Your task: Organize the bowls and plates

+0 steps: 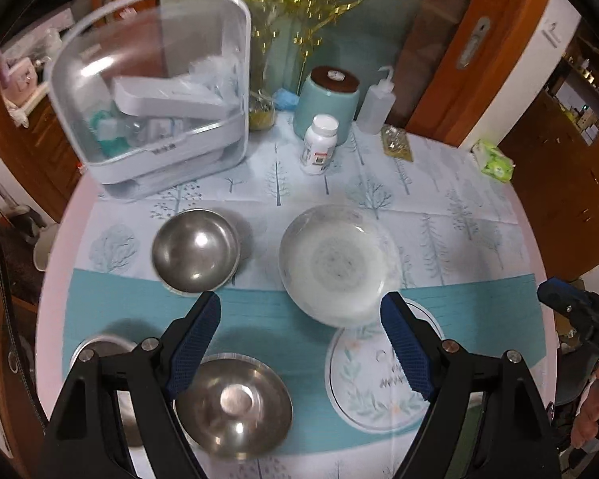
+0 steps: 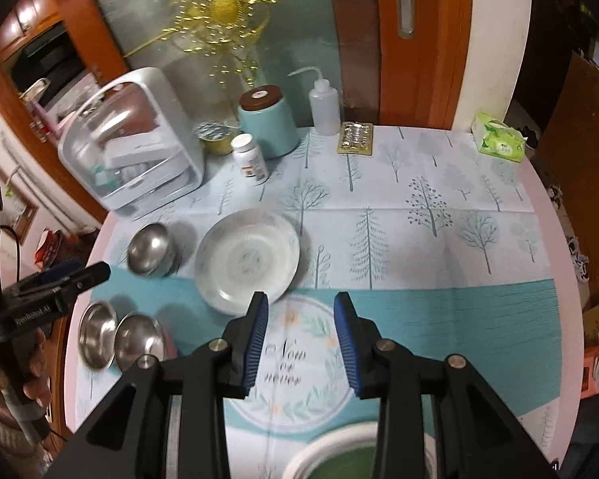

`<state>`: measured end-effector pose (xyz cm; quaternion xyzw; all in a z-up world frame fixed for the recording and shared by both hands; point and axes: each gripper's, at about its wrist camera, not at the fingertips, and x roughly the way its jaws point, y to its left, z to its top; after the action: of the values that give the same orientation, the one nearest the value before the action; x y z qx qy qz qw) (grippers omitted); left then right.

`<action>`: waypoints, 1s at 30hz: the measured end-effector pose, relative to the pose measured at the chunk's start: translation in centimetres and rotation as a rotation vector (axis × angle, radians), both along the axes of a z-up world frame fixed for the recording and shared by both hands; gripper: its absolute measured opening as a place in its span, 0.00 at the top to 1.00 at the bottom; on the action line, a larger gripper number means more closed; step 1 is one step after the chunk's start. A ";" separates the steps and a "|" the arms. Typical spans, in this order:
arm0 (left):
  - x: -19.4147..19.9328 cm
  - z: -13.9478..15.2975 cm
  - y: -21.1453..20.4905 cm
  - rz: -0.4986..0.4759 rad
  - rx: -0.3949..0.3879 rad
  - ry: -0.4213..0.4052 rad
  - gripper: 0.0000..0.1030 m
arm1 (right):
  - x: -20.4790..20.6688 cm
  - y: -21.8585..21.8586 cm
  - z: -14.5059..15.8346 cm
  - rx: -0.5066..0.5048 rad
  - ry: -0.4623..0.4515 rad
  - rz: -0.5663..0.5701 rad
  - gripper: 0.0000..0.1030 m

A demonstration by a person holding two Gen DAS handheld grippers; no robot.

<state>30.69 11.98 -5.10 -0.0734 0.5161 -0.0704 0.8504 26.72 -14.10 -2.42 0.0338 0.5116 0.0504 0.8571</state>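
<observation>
Left gripper [image 1: 299, 311]: jaws spread wide, holding nothing, raised above the table [image 1: 60, 279] over the teal band of the cloth.

Right gripper [image 2: 301, 311]: jaws parted moderately, empty, hovering over the printed plate [image 2: 299, 359]; no contact visible.

White plate [image 2: 246, 260]: centre of table, its near rim overlapping the printed plate.

Steel bowl [image 2: 151, 249]: upright, just left of the white plate, apart from it.

Steel dish [image 2: 97, 333] and second steel bowl [image 2: 137, 339]: side by side at the left table edge, touching or nearly so.

Green-filled white bowl [image 2: 331, 463]: near edge, partly hidden.
</observation>
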 end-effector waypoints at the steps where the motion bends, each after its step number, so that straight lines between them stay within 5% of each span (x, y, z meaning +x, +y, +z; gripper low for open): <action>1: 0.9 -0.8 0.0 -0.006 -0.006 0.015 0.21 | 1.0 0.1 -0.7 0.004 0.012 -0.008 0.66; 16: 9.3 -13.7 -0.5 -0.027 -0.082 0.236 0.36 | 10.1 1.2 -13.2 0.088 0.235 -0.056 0.66; 30: 11.0 -17.1 -1.8 -0.041 -0.110 0.286 0.49 | 12.8 1.7 -17.8 0.131 0.311 -0.031 0.67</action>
<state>41.67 10.16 -22.18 -0.1185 0.6289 -0.1046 0.7613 39.55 -12.44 -20.25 0.1050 0.6333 0.0644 0.7641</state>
